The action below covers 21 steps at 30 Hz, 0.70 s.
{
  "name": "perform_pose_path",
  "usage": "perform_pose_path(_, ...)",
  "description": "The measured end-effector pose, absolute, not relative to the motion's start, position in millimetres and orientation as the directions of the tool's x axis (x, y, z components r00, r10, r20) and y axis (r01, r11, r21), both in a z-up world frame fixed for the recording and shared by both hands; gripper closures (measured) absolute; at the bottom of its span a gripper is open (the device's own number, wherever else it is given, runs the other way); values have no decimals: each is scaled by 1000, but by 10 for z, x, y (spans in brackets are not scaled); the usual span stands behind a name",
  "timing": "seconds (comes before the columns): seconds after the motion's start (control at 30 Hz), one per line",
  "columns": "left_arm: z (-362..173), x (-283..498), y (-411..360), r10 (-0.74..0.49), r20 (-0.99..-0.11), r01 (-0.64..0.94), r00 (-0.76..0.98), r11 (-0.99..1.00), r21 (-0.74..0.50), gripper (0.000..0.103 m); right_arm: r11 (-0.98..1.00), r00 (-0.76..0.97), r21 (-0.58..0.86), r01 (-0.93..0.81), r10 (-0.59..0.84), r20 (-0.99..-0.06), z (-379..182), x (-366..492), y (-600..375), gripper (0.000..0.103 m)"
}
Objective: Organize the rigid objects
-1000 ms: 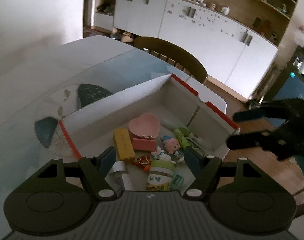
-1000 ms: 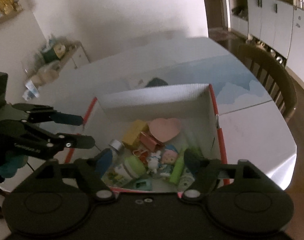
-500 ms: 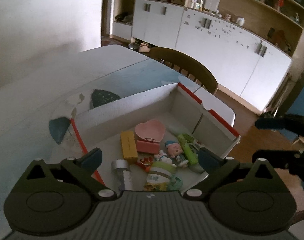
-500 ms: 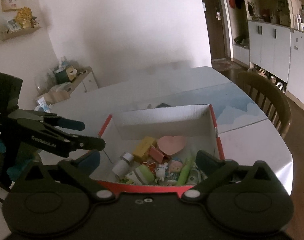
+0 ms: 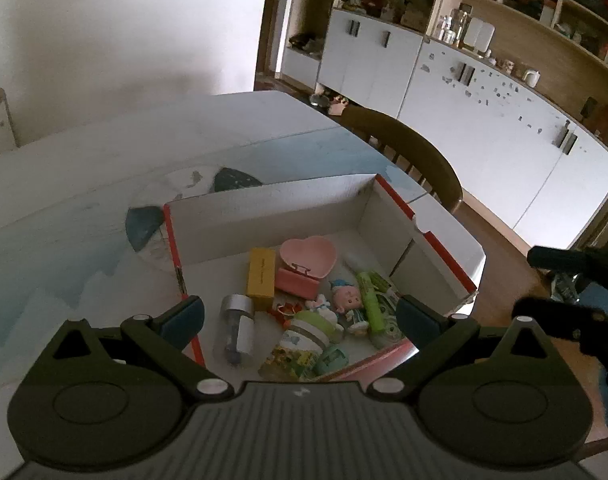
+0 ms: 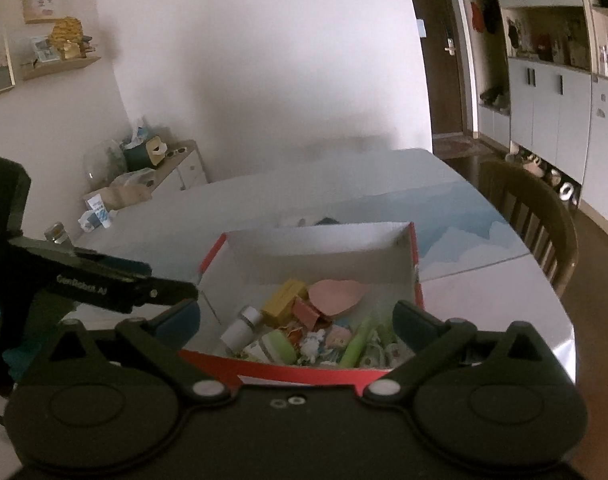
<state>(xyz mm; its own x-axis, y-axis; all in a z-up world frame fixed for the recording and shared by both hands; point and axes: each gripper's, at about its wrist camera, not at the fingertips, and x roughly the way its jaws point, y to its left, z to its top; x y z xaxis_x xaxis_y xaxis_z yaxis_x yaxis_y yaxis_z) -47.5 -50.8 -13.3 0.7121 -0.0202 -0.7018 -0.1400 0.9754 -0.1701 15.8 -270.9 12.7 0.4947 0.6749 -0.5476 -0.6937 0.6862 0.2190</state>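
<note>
White cupboards (image 5: 484, 120) and open shelves line the far wall at 1 to 3 o'clock of the left wrist view, with a wooden chair (image 5: 408, 160) drawn up to a pale table (image 5: 83, 208). At centre sits an open box (image 5: 287, 208), red-edged, white inside. In it lie a pink heart dish (image 5: 308, 256), a yellow block (image 5: 260, 276) at its 9 o'clock, a pink case (image 5: 296, 282) touching the dish's near rim, a silver-capped bottle (image 5: 236, 330) at 7 o'clock, a doll (image 5: 347, 300), a green marker (image 5: 370, 300) at 4 o'clock and a green-lidded jar (image 5: 304, 340) near the front wall. The left gripper (image 5: 299, 318) hangs above the box's near edge; its jaws have just been opening and stand spread wide, gripping nothing. The right gripper (image 5: 544, 280) shows at 3 o'clock, beyond the box, also parted.

Plain wall fills the right wrist view, with a cluttered side cabinet (image 6: 155, 176) at 9 o'clock and the chair (image 6: 532, 224) at 3 o'clock. The box (image 6: 316, 240) lies at centre on the table (image 6: 464, 296), the same toys crowded toward its near wall: dish (image 6: 338, 296), block (image 6: 283, 300), bottle (image 6: 241, 330), marker (image 6: 356, 346). The right gripper (image 6: 295, 316) hovers over the near wall; its jaws have just been opening, now wide and empty. The left gripper (image 6: 143, 280) reaches in at 9 o'clock, beside the box's left wall.
</note>
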Motion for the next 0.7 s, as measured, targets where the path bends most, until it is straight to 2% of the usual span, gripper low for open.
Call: perform_pose_path(0.7, -18, -723, -897, 16, -682, -147, 731, 980, -135, 0, 692, 518, 224, -686, 681, -518, 168, 48, -2900, 0)
